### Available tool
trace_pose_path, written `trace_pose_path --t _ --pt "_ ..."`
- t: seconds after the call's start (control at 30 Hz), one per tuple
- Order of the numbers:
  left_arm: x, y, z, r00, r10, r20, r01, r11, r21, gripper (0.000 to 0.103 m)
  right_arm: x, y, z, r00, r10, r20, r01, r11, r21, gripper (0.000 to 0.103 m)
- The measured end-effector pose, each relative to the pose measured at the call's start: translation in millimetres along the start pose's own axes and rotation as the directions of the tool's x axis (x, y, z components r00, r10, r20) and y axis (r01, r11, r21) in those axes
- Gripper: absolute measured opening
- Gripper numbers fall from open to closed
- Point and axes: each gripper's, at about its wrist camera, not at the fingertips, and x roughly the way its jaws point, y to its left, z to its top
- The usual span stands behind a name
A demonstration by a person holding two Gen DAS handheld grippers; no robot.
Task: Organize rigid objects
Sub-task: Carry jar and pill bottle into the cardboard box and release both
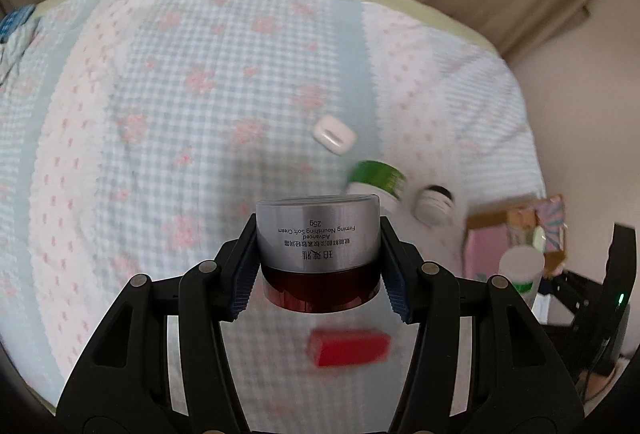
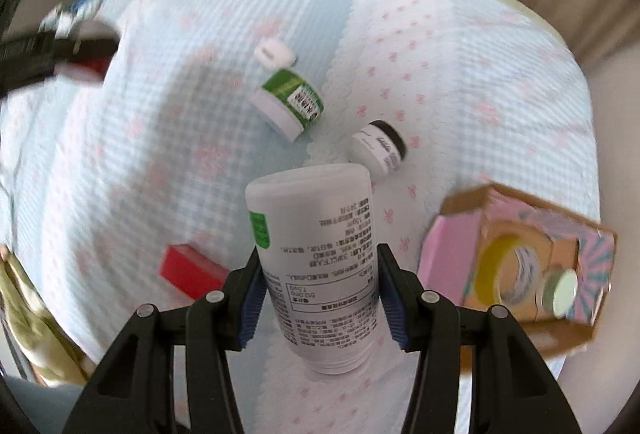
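My left gripper (image 1: 318,270) is shut on a cream jar (image 1: 318,234) with a silver lid and dark red base, held above the bed. My right gripper (image 2: 320,286) is shut on a white bottle (image 2: 316,258) with a green label and printed text. On the bedspread lie a red block (image 1: 348,348) (image 2: 192,270), a green-and-white jar (image 1: 376,181) (image 2: 288,103), a small black-lidded white jar (image 1: 434,203) (image 2: 380,147) and a white earbud case (image 1: 334,135) (image 2: 274,53). The left gripper also shows at the left edge of the right wrist view (image 2: 60,53).
A pink cardboard organizer box (image 2: 516,266) (image 1: 516,238) sits at the bed's right edge, holding a tape roll (image 2: 508,270) and a small round item. Beige curtains hang behind the bed (image 1: 160,93). Dark equipment stands at the right of the left wrist view (image 1: 592,298).
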Motion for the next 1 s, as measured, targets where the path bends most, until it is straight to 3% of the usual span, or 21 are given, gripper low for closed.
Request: trace_pose_path --t 0.23,0.53,0.7,1.0 --pt "-40 -40 -33 0.999 -0.035 0.029 0.033 0.998 0.055 0.051 -59 -12 -22 0.998 0.014 0.062 -0.02 0.995 0.1 0.048" --pt "-58 -128 -65 0.997 -0.047 0.065 0.043 0.997 0.071 0.051 -99 -67 -58 0.991 0.041 0.13 -0.063 0.983 0.17 0.048" --pt "-49 -181 -78 0.996 -0.053 0.076 0.051 0.998 0.029 0.051 -107 -125 -80 0.986 0.086 0.142 -0.115 0.971 0.211 0.048" --pt "15 -286 -101 0.997 -0.077 0.025 0.076 0.997 0.026 0.051 -97 -246 -101 0.987 0.1 0.124 -0.133 0.947 0.292 0.048"
